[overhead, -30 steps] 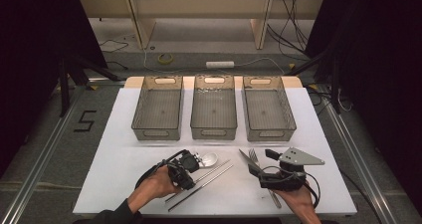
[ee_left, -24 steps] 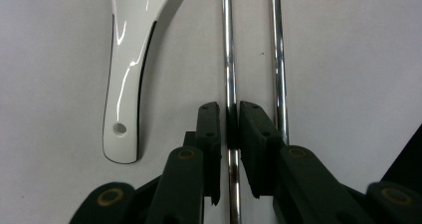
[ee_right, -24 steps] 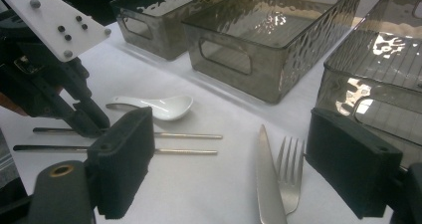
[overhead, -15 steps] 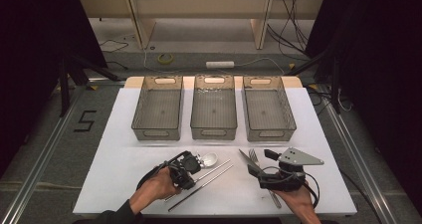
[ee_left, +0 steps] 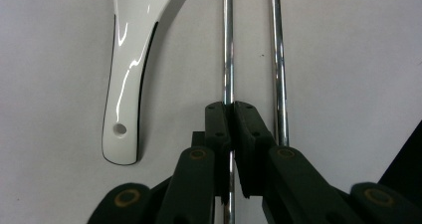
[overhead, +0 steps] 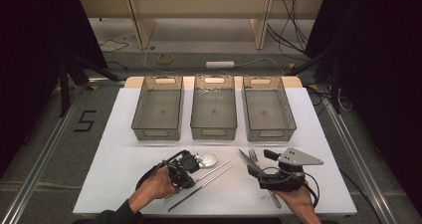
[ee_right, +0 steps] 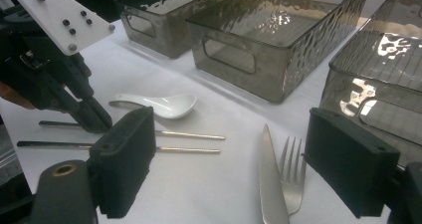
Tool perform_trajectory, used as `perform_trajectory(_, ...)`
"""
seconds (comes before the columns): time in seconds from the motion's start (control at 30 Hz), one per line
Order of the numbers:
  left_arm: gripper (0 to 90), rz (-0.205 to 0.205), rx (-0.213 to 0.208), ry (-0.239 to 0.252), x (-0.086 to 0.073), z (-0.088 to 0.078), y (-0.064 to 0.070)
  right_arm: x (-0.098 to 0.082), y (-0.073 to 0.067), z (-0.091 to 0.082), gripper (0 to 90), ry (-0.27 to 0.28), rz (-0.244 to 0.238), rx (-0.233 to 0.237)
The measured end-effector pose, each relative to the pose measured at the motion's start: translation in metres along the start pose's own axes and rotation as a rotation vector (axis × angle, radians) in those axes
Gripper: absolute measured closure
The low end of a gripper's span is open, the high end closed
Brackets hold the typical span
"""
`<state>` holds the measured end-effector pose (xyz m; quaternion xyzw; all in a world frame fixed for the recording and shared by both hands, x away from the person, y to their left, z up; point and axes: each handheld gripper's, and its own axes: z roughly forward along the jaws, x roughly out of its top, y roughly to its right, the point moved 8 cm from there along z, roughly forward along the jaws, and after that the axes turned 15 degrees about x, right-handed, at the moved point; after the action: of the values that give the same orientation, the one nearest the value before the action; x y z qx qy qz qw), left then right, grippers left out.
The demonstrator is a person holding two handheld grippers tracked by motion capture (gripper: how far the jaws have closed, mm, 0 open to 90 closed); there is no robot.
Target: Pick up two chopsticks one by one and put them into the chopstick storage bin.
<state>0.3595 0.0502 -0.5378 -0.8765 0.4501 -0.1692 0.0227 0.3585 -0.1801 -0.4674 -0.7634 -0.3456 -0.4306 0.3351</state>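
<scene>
Two metal chopsticks (overhead: pixel 209 175) lie side by side on the white table, next to a white ceramic spoon (overhead: pixel 207 159). My left gripper (overhead: pixel 190 175) is shut on one chopstick (ee_left: pixel 228 79), pads pressed on the rod at table level; the other chopstick (ee_left: pixel 278 74) lies free just right of the jaws. The spoon's handle (ee_left: pixel 124 94) lies to their left. My right gripper (overhead: pixel 261 163) stands open low over the table, its jaws (ee_right: pixel 236 149) wide apart. A knife (ee_right: pixel 271 179) and a fork (ee_right: pixel 293 174) lie between and ahead of them, untouched.
Three clear smoky plastic bins stand in a row across the table's far half: left (overhead: pixel 157 133), middle (overhead: pixel 214 133), right (overhead: pixel 271 133). The right gripper view has the nearest bin (ee_right: pixel 368 104) close beside its right jaw. The table's front edge lies just behind both hands.
The left gripper's jaws have drawn together onto the chopstick. Both hands have stayed where they were, and the cutlery has not shifted.
</scene>
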Motion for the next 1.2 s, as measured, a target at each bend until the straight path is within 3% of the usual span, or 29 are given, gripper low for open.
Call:
perform_trajectory(0.37, 84.9, 0.007, -0.004, 0.034, 0.001, -0.007, -0.004, 0.0, 0.0, 0.0, 21.1, 0.004, 0.001, 0.001)
perform_trajectory(0.63, 85.0, 0.018, -0.004, 0.081, 0.004, -0.023, -0.004, 0.0, 0.001, -0.001, 21.2, 0.003, 0.002, -0.001)
perform_trajectory(0.83, 85.0, 0.01, -0.027, 0.134, 0.008, -0.038, -0.007, 0.0, 0.001, -0.001, 21.1, 0.006, 0.006, -0.003)
perform_trajectory(1.03, 85.0, -0.04, -0.025, 0.205, 0.013, -0.058, -0.023, 0.0, 0.002, -0.001, 21.1, 0.007, 0.009, -0.002)
perform_trajectory(1.1, 85.0, -0.079, -0.001, 0.234, 0.014, -0.066, -0.039, 0.0, 0.002, -0.001, 21.1, 0.009, 0.012, -0.003)
perform_trajectory(1.13, 85.0, -0.079, -0.001, 0.234, 0.014, -0.066, -0.039, 0.0, 0.002, -0.001, 21.1, 0.009, 0.012, -0.003)
perform_trajectory(1.2, 84.9, -0.127, 0.018, 0.264, 0.015, -0.072, -0.053, 0.0, 0.002, -0.001, 21.2, 0.01, 0.016, -0.005)
